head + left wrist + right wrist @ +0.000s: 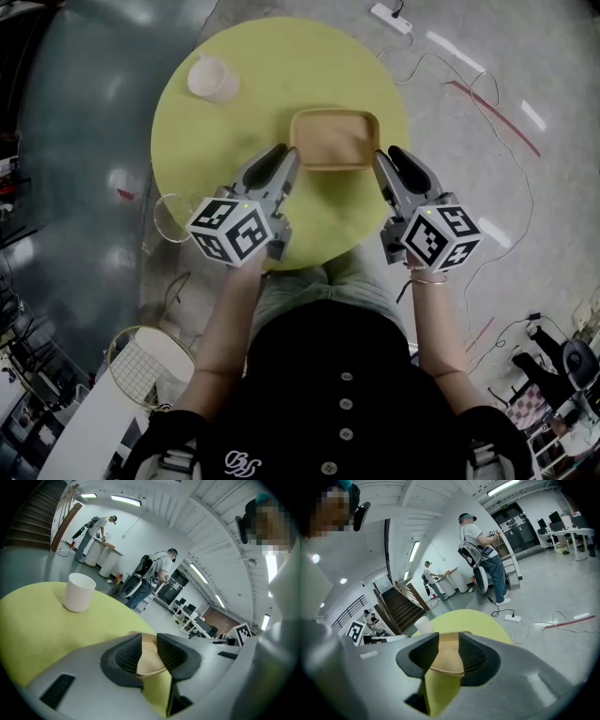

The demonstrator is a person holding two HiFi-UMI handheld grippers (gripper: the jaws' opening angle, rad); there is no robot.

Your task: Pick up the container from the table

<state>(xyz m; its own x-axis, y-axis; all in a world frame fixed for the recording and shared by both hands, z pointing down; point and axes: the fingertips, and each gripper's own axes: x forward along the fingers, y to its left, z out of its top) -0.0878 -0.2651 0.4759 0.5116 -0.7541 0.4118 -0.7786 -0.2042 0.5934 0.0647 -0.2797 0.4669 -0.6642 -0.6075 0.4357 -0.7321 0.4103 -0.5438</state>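
Tan container (pixel 335 141) flanked by left claw (pixel 288 157) and right claw (pixel 386 156), both tilted down, jaws slightly parted.

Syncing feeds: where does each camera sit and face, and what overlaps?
Head view: on the head, steeply down at round yellow-green table, tan rectangular container, left gripper, right gripper, forearms, torso.
Left gripper view: on that gripper, along its open jaws toward container and white cup.
Right gripper view: likewise, open jaws framing the container.
Shared: all three show container, table, cup.

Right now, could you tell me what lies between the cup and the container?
Only bare yellow table between cup and container, per the head view.
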